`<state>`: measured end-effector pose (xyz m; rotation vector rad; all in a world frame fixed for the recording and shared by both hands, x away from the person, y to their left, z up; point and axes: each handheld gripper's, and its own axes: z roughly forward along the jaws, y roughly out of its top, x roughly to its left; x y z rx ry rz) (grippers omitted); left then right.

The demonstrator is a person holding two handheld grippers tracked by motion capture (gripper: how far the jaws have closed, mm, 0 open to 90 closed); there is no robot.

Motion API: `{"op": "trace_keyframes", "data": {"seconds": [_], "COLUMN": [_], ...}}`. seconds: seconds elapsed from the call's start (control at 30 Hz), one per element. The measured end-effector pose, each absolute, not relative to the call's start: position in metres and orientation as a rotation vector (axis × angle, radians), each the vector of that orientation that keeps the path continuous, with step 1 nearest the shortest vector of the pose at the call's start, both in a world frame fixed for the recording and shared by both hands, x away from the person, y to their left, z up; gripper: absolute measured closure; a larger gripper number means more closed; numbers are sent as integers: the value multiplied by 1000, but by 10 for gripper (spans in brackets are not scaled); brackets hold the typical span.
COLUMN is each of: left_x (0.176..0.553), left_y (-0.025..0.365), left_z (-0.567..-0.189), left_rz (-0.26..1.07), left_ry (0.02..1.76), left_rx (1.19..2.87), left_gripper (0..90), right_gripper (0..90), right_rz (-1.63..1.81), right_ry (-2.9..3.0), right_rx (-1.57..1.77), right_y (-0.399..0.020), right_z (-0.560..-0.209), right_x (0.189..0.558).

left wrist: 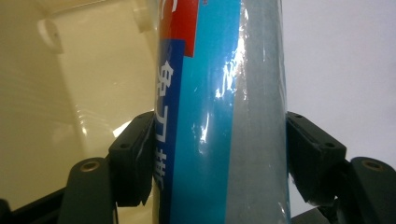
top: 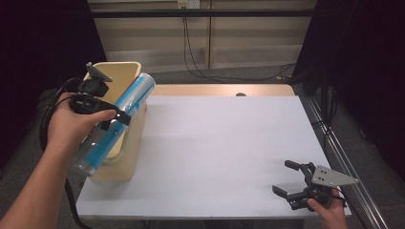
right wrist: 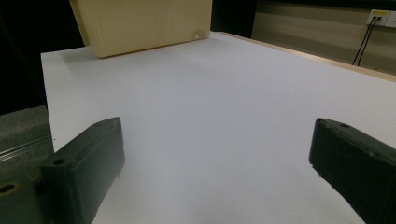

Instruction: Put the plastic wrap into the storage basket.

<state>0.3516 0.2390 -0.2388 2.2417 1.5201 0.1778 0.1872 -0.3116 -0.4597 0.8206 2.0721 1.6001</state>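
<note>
The left tool (top: 111, 118) clamps a blue tube (top: 117, 121) slanted over the cream bin (top: 125, 157) at the worktop's (top: 224, 152) nine o'clock edge. The right tool (top: 288, 178) rests wide open, empty, at five o'clock.

Open tabletop (top: 224, 143) beside bin (top: 125, 143)

We cannot read the tube's (left wrist: 219, 116) cropped print, and its ends leave the left gripper view.
</note>
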Motion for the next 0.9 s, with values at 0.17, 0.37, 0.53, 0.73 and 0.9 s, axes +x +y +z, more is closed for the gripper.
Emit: {"op": "trace_keyframes", "data": {"seconds": [0.17, 0.37, 0.53, 0.73, 0.9], "left_x": [352, 353, 354, 354, 353], "left_y": [253, 264, 275, 281, 289], "left_z": [-243, -248, -252, -261, -273], "left_rz": [211, 211, 235, 218, 219], "left_ry": [1592, 1650, 1728, 1791, 1838], "left_rx": [2208, 2186, 2148, 2118, 2095], "left_gripper": [323, 323, 323, 322, 322], "right_gripper": [31, 31, 31, 31, 31], "right_rz": [1600, 1601, 1602, 1603, 1604], "right_ry": [2070, 2071, 2071, 2074, 2075], "right_rx": [821, 822, 823, 820, 818], "right_y": [-311, -312, -311, -310, -310], "right_z": [-460, -460, -460, -460, -461], "right_x": [187, 187, 187, 187, 187]}}
